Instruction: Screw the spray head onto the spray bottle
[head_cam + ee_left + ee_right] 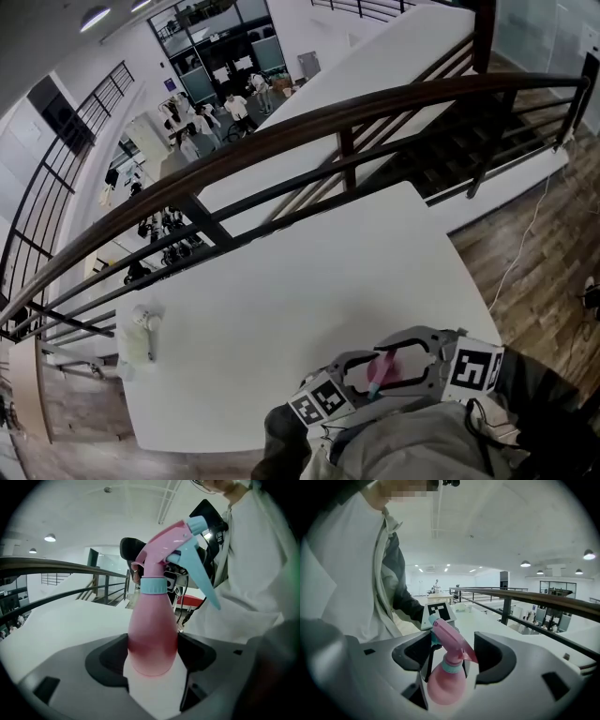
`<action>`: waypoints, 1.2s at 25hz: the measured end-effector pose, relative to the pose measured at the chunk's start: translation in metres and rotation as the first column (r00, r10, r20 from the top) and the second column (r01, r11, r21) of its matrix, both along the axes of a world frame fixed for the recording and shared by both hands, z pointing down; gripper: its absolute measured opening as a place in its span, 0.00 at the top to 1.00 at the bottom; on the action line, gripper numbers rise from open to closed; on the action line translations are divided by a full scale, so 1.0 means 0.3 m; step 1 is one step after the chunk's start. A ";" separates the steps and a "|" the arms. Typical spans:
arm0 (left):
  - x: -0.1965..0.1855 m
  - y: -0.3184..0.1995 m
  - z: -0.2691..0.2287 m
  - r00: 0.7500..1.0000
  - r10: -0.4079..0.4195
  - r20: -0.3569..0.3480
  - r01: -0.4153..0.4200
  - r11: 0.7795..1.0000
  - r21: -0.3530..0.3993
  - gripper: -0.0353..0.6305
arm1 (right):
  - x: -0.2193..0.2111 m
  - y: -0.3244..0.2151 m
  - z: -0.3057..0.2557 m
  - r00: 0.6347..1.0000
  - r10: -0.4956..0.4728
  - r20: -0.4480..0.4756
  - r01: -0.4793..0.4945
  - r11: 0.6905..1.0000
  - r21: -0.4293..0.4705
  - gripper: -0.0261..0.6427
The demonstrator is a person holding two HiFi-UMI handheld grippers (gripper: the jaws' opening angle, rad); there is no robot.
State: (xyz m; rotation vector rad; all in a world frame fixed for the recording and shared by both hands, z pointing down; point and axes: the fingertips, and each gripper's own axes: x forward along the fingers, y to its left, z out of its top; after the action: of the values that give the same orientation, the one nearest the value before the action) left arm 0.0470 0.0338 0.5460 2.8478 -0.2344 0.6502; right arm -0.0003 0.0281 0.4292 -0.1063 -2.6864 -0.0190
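A pink spray bottle (152, 639) stands upright between the jaws of my left gripper (152, 654), whose pads press on both sides of its lower body. Its pink spray head (164, 548), with a blue collar (153, 586) and a blue trigger (199, 569), sits on the neck. In the right gripper view the spray head (451, 638) lies between the jaws of my right gripper (452, 651), touching both. In the head view both grippers, left (358, 377) and right (417, 361), meet around the bottle (380, 370) at the table's near edge, close to the person's body.
A white table (309, 281) stretches ahead, with a small white object (142, 336) near its far left corner. A dark railing (281, 131) runs beyond the far edge, over a drop to a lower floor. The person's pale jacket (253, 588) is close behind the bottle.
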 end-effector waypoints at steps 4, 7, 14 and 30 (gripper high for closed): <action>-0.019 -0.093 0.059 0.996 -0.077 0.049 0.075 0.996 0.043 0.43 | 0.005 -0.057 0.066 0.998 0.054 0.017 -0.055 0.995 0.079 0.54; -0.066 -0.170 0.096 0.986 -0.163 0.034 0.162 0.986 0.034 0.44 | 0.000 -0.112 0.112 0.997 0.065 0.029 -0.069 0.984 0.164 0.54; -0.192 -0.191 0.121 0.949 -0.315 0.004 0.315 0.949 -0.006 0.46 | 0.028 -0.180 0.111 0.992 0.118 0.041 -0.123 0.982 0.141 0.65; -0.571 -0.122 0.028 0.388 -0.906 -0.167 0.904 0.410 -0.122 0.94 | 0.271 -0.319 0.338 0.710 0.702 0.057 -0.682 0.706 -0.192 0.88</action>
State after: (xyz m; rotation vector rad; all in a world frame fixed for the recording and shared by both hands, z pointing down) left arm -0.1243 -0.0028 0.5543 2.1677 -1.6006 0.0743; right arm 0.0810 -0.0676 0.5306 0.9015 -2.6676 0.4378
